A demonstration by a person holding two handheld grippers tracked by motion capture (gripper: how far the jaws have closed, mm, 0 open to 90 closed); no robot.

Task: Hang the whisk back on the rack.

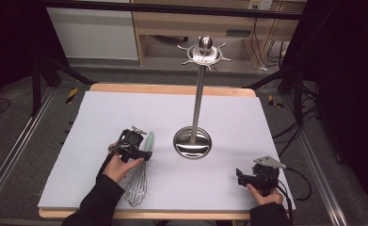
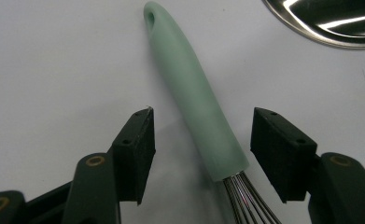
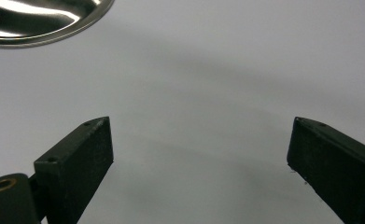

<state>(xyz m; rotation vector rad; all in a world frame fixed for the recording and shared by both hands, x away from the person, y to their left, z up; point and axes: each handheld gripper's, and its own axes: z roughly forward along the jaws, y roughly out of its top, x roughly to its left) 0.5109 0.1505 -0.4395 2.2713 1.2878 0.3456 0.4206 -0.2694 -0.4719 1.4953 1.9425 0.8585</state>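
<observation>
I am bringing the open left gripper (image 2: 201,149) astride the whisk (image 2: 194,98) lying on the desk (image 1: 101,113) near the stand (image 1: 192,141), aiming for its smooth, likely slippery handle just above the springy wires, while the right gripper (image 3: 201,158) is waiting open.

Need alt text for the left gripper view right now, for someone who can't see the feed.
The left gripper straddles the mint-green handle of a whisk lying on the white table surface, its black jaws open with a gap on each side of the handle, near where the wires begin. The handle's far end has a small hole, and the rim of a shiny steel stand base shows at the upper right.
</observation>
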